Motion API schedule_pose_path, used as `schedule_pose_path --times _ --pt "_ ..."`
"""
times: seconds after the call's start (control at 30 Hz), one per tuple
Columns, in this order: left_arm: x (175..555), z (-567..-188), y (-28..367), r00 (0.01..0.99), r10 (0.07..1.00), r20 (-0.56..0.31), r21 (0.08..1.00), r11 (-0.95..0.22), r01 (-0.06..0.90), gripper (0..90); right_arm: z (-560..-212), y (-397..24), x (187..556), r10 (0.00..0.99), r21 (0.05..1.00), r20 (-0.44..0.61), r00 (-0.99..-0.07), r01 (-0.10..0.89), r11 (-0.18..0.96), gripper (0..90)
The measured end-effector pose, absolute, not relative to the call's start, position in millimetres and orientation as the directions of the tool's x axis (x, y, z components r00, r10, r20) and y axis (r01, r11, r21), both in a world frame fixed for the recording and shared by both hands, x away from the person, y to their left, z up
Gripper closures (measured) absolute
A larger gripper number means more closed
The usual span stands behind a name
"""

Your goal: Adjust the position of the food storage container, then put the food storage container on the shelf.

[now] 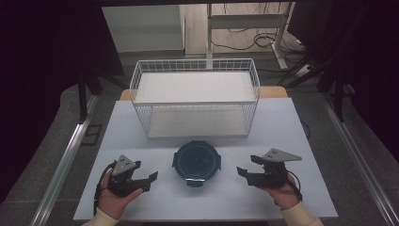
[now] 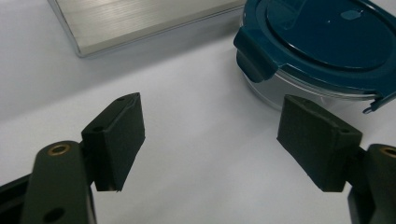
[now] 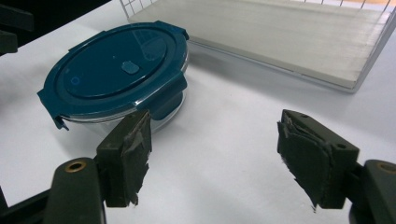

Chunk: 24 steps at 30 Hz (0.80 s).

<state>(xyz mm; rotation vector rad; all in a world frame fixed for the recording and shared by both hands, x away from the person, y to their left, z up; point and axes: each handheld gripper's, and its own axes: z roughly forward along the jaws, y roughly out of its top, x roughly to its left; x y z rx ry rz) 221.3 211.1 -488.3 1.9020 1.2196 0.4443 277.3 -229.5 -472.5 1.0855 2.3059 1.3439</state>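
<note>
The left tool (image 1: 151, 178) rests at the near left of the table (image 1: 282, 127), jaws apart with nothing between them, pointing right toward the container (image 1: 197, 162). The container sits at the near centre of the table, just in front of the wire basket (image 1: 195, 96), between the two tools and touching neither. It is round, so it has no long axis; its blue lid (image 3: 114, 70) faces up and lies level, with clip tabs spaced around the rim. The right tool (image 1: 241, 171) is held at the near right, jaws also spread wide and empty, pointing left at the container. Judged from the high view, both tools stand about equally near, so either can reach the container by a short level move toward the centre.
</note>
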Motion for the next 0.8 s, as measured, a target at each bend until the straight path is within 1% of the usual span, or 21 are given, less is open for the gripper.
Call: schedule_pose_path --times 0.1,0.43,0.67,0.8 --pt "223 -488 212 0.468 0.872 -0.142 0.783 -0.19 0.592 22.6 -470 -227 278 0.703 0.83 0.143 -0.696 0.472 0.298 22.2" --pt "228 -486 203 0.492 0.855 -0.165 0.776 -0.195 0.6 21.8 -470 -228 278 0.701 0.814 0.194 -0.686 0.511 0.275 19.8" --pt "231 -481 196 0.504 0.841 -0.198 0.778 -0.178 0.602 20.8 -468 -223 279 0.686 0.801 0.26 -0.68 0.548 0.24 18.7" --pt "232 -479 193 0.504 0.836 -0.217 0.779 -0.162 0.605 19.5 -467 -219 280 0.678 0.795 0.273 -0.682 0.557 0.24 18.7"
